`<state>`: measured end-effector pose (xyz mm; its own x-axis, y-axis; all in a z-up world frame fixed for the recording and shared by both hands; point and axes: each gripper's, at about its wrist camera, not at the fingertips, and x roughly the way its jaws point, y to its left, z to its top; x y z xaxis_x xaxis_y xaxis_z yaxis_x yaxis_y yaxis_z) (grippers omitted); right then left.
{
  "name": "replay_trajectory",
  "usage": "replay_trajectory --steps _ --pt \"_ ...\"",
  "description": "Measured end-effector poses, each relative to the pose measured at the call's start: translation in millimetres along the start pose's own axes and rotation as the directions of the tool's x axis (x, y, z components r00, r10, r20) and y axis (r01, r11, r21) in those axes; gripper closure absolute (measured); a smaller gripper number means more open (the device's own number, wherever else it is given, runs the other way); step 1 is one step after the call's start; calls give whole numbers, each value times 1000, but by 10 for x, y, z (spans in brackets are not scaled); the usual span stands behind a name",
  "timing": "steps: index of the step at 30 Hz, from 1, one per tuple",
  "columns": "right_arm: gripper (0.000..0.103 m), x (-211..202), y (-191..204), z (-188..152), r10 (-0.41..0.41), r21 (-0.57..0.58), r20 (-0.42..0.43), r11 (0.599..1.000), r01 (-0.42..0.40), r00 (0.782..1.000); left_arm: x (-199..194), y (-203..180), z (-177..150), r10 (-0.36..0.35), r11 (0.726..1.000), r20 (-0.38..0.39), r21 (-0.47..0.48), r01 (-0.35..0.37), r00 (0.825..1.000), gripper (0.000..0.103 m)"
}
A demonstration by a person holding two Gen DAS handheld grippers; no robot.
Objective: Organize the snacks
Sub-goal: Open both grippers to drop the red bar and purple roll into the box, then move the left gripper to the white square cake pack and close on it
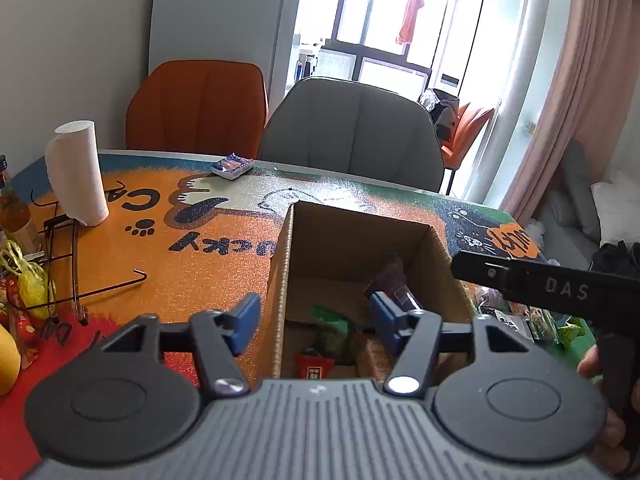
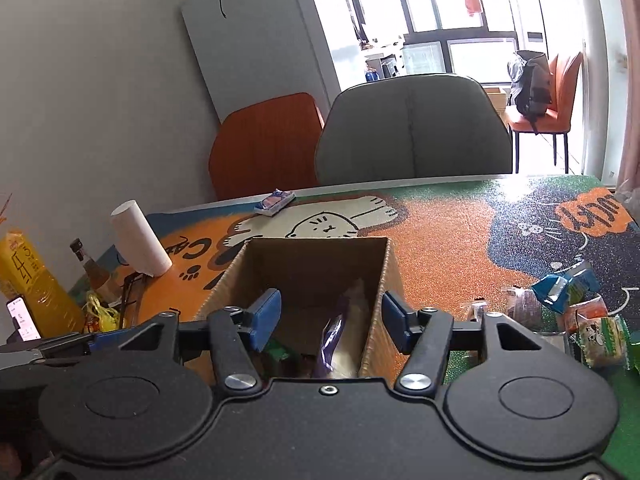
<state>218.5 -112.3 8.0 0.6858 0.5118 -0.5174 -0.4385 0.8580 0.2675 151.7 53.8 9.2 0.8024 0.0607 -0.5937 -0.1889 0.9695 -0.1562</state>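
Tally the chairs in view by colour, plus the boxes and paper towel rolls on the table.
Orange chairs: 2
Grey chairs: 1
Cardboard boxes: 1
Paper towel rolls: 1
Total: 5

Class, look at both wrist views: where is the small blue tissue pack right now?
The tissue pack lies alone at the table's far edge, before the orange chair and grey chair, beyond the cardboard box; the right wrist view shows it there too.
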Motion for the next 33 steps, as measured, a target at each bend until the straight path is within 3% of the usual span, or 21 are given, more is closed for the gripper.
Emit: replay_trajectory --steps 5,11,18,22,24,33 --pt "46 -78 -182 -45 -37 26 -15 999 38 999 46 -23 -1 -11 1000 -4 -7 11 1000 19" --pt "45 -169 -371 -116 -54 47 -46 997 56 998 112 -122 -8 -19 1000 -28 0 19 999 15" --pt "22 -343 -567 -148 -60 62 -50 996 63 997 140 -246 -19 -32 999 -38 -3 32 999 12" --pt "4 -470 -724 -160 -58 95 -36 994 61 998 178 -366 -25 -28 999 -55 22 29 998 5" --pt "3 -522 -793 -172 -65 103 -32 992 68 997 186 -404 -28 -47 999 -58 11 47 997 0" --pt "0 -700 -1088 -259 -111 114 -48 987 116 993 203 -730 -47 -124 991 -61 34 126 990 0"
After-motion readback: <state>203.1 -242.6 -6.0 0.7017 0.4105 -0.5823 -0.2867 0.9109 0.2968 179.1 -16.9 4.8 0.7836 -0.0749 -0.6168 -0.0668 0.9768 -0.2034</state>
